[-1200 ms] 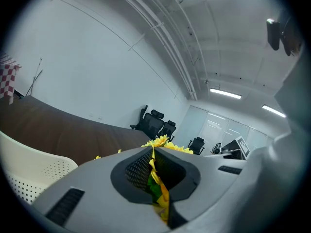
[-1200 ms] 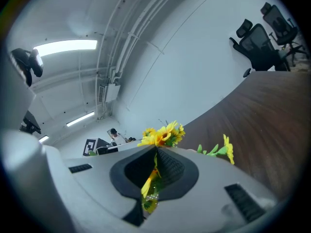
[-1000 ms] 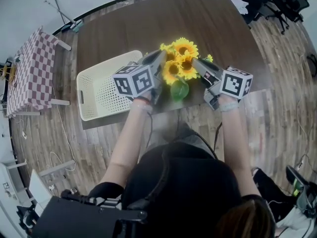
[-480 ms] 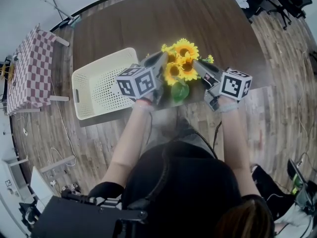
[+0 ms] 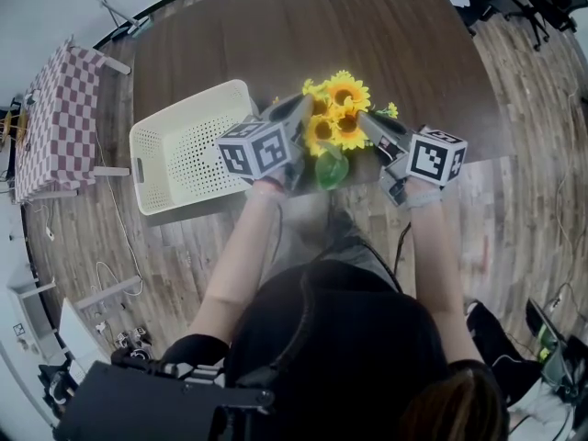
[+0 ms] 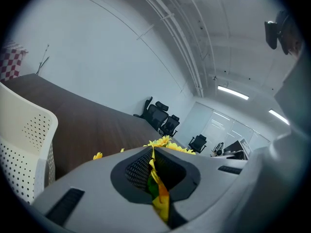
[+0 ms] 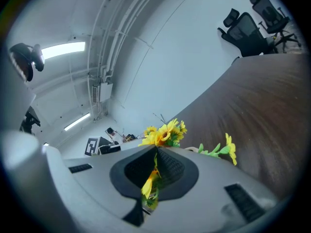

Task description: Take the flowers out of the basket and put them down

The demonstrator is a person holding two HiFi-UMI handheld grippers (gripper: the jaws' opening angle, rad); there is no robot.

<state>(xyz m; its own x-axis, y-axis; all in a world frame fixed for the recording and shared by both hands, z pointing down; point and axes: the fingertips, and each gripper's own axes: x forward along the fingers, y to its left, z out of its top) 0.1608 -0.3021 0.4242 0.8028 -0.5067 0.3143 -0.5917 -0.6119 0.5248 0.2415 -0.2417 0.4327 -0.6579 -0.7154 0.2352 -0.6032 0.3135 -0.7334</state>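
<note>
Dark table [image 5: 276, 35] carries the white perforated basket [image 5: 170, 154]. Flowers [image 5: 336, 118] sit outside the basket, just to its right. Left gripper [image 5: 299, 108] and right gripper [image 5: 364, 118] flank them beside the basket, jaws of each pinched tight on petals and leaves.

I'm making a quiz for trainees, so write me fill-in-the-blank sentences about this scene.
The flowers have ____ petals. In the head view, the white basket sits to their ____. The left hand-held gripper and right hand-held gripper are each shut on the ____.
Missing: yellow; left; flowers.
</note>
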